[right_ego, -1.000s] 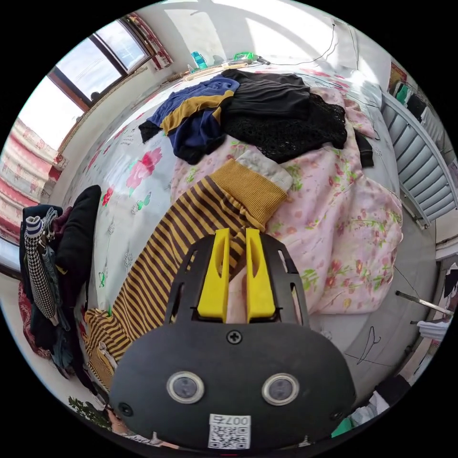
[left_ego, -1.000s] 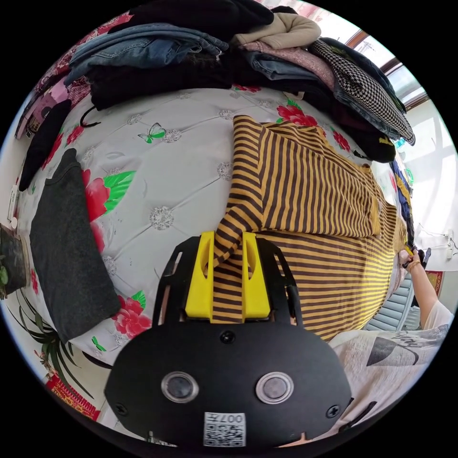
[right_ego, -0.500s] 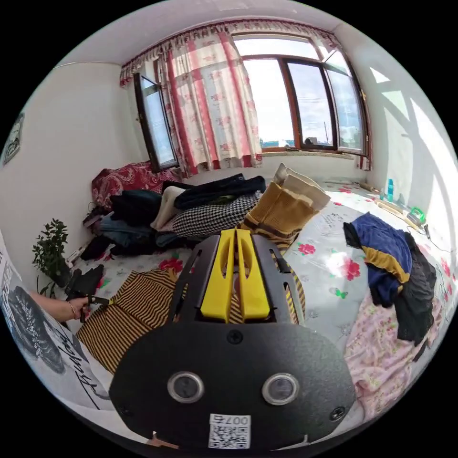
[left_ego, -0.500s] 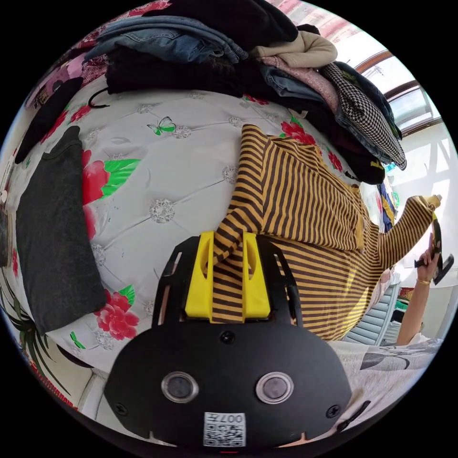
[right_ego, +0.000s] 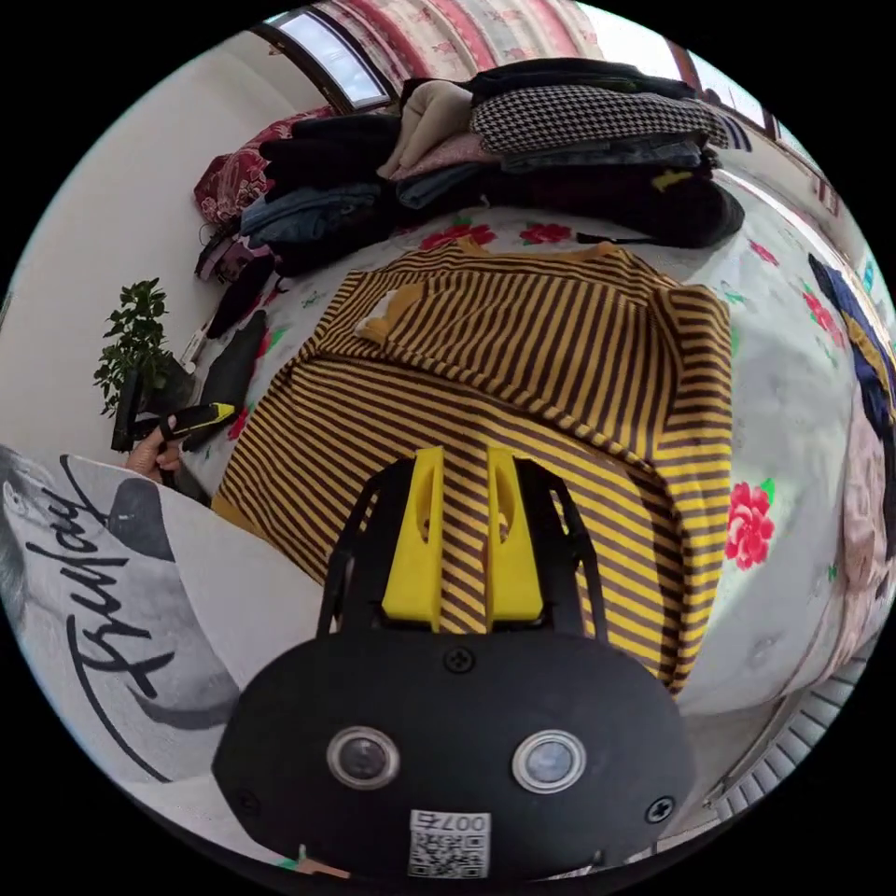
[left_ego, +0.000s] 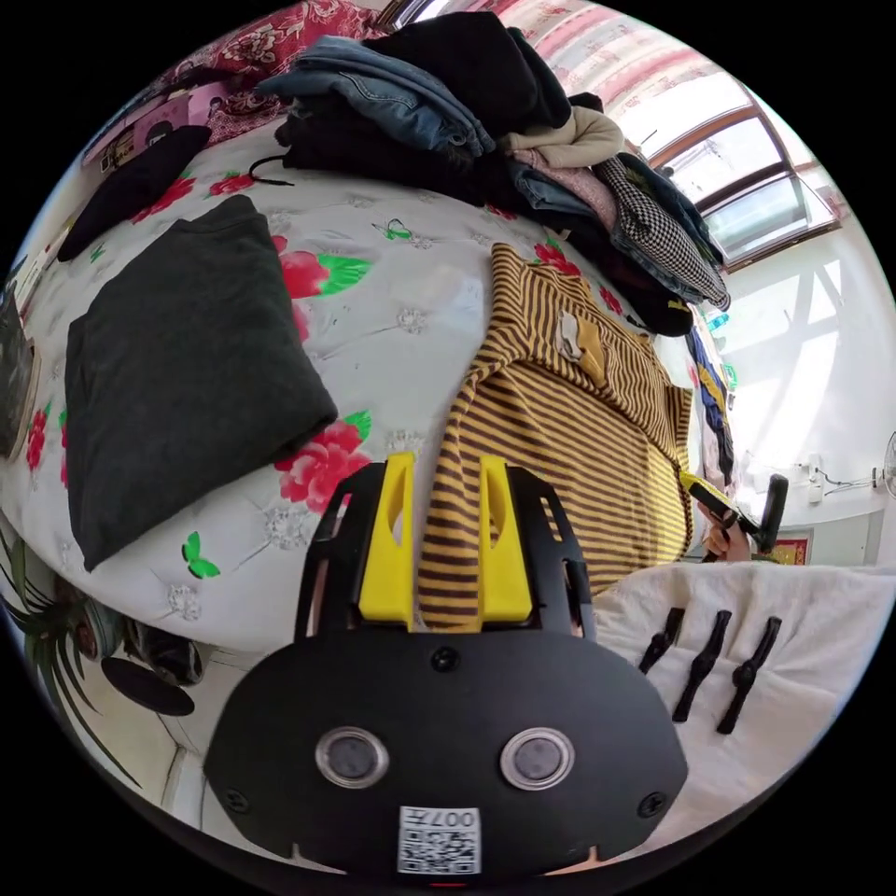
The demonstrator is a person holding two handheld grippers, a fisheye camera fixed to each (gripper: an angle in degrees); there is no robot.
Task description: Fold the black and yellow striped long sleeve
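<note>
— Surface? Room?

— White quilted bed cover (left_ego: 392,308) printed with red flowers and green butterflies, seen in the left gripper view. Pale wall, a window with red-and-white curtains (right_ego: 439,33), a leafy potted plant (right_ego: 140,341) on the floor beside the bed.

— On the cover?

— Striped long sleeve (right_ego: 523,373) spread flat near the bed's edge, both sleeves folded across its body, one cuff (right_ego: 387,313) lying on the chest. Folded dark grey garment (left_ego: 177,364) well apart from it on the same cover. Heap of clothes (right_ego: 523,149), jeans and a houndstooth piece among them, piled beyond the collar. Blue and yellow garment (right_ego: 863,345) at the far side.

— Grippers?

— Left gripper (left_ego: 446,532): yellow jaws pressed on a bunched strip of the striped fabric at the garment's side. Right gripper (right_ego: 464,541): jaws slightly parted, nothing pinched between them, hovering above the lower striped panel. Left gripper also visible in the right gripper view (right_ego: 191,420), held in a hand (right_ego: 154,457) near the hem.
</note>
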